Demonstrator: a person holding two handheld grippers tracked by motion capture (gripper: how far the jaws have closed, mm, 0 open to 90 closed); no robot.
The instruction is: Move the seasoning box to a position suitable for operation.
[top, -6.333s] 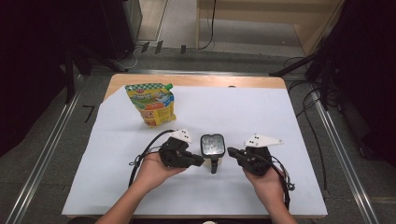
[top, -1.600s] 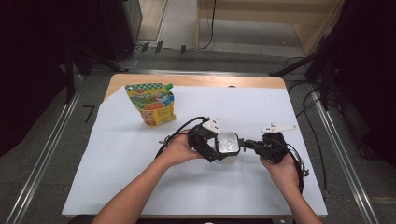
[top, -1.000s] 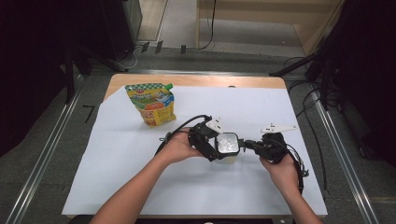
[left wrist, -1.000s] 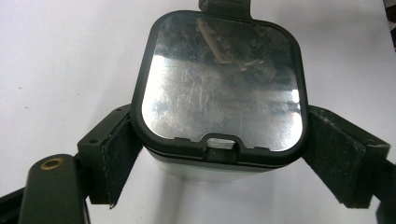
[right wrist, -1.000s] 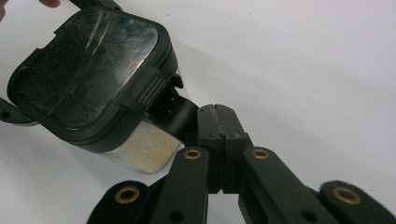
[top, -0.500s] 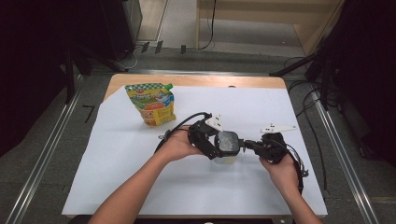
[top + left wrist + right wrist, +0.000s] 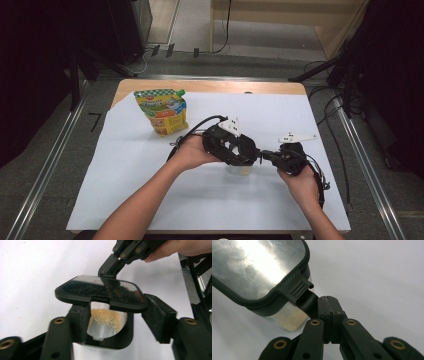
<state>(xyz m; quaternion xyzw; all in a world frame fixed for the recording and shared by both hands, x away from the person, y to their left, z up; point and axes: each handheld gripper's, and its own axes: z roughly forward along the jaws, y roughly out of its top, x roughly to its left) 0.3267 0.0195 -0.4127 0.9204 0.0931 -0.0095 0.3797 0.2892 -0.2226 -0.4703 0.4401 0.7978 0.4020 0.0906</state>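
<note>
A small clear container [image 7: 240,170] with a black-rimmed lid [image 7: 257,265] stands on the white sheet and holds tan grains [image 7: 106,317]. My left gripper [image 7: 245,155] reaches over it from the left. Its jaws have just been closing and straddle the black collar under the lid [image 7: 100,290]. The left pad [image 7: 80,320] lies against the collar, while a gap shows before the right pad [image 7: 158,317]. My right gripper [image 7: 262,156] comes from the right, shut on the container's black latch tab [image 7: 308,301]. It also appears at the top of the left gripper view [image 7: 112,265].
A green and orange spouted pouch [image 7: 162,110] stands at the back left of the white sheet [image 7: 150,190]. The wooden table edge [image 7: 200,86] runs behind it. Cables trail from both grippers, and metal rails [image 7: 370,165] flank the table.
My left gripper has moved a little up and over the container, so the lid that showed between the two grippers is now covered in the high view. The right gripper has stayed put.
</note>
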